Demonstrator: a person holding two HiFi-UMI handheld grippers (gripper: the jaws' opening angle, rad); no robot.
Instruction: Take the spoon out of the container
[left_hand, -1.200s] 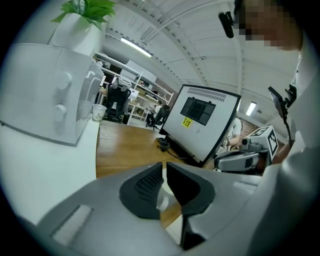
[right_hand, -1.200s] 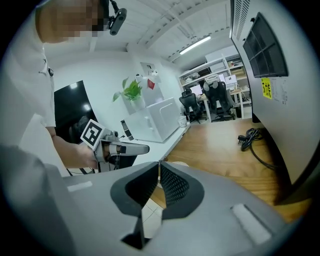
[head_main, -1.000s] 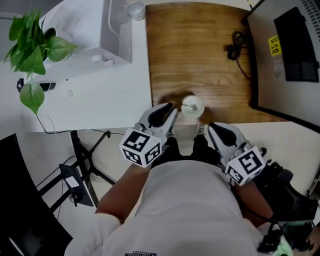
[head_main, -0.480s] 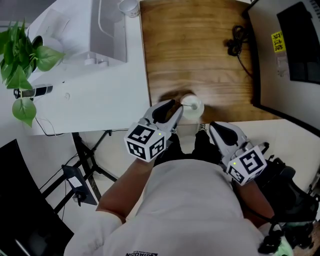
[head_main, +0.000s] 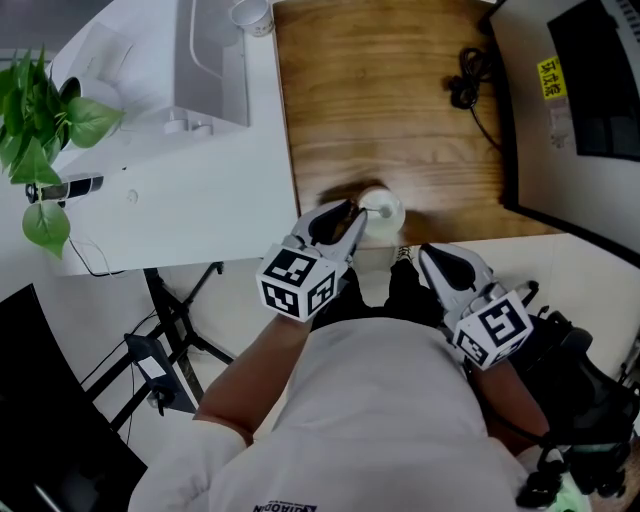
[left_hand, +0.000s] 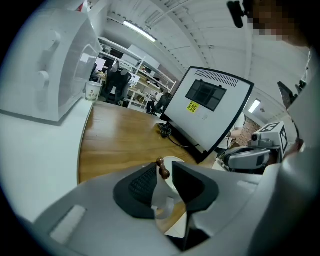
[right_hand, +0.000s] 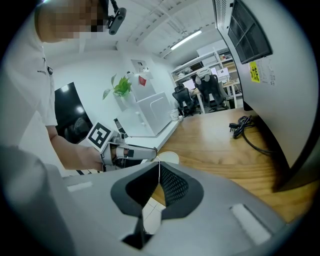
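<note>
A small white container (head_main: 384, 212) stands on the wooden table (head_main: 380, 110) near its front edge. The spoon's brown knobbed handle end (left_hand: 162, 169) sticks up out of the container (left_hand: 175, 160). My left gripper (head_main: 352, 213) is at the container's left side. Its jaws (left_hand: 162, 167) have just been closing, with the handle end between the tips and a thin gap still showing, so it is open. My right gripper (head_main: 425, 253) hangs in front of the table edge, right of the container, shut on nothing (right_hand: 159, 164). The spoon's bowl is hidden inside the container.
A black cable (head_main: 470, 95) lies at the back right of the wooden table, beside a dark-framed screen (head_main: 580, 100). To the left is a white table (head_main: 200, 200) with a white machine (head_main: 205, 60), a paper cup (head_main: 250, 15) and a plant (head_main: 45, 120).
My left gripper has shifted slightly right and lower against the container. The right gripper has stayed where it was.
</note>
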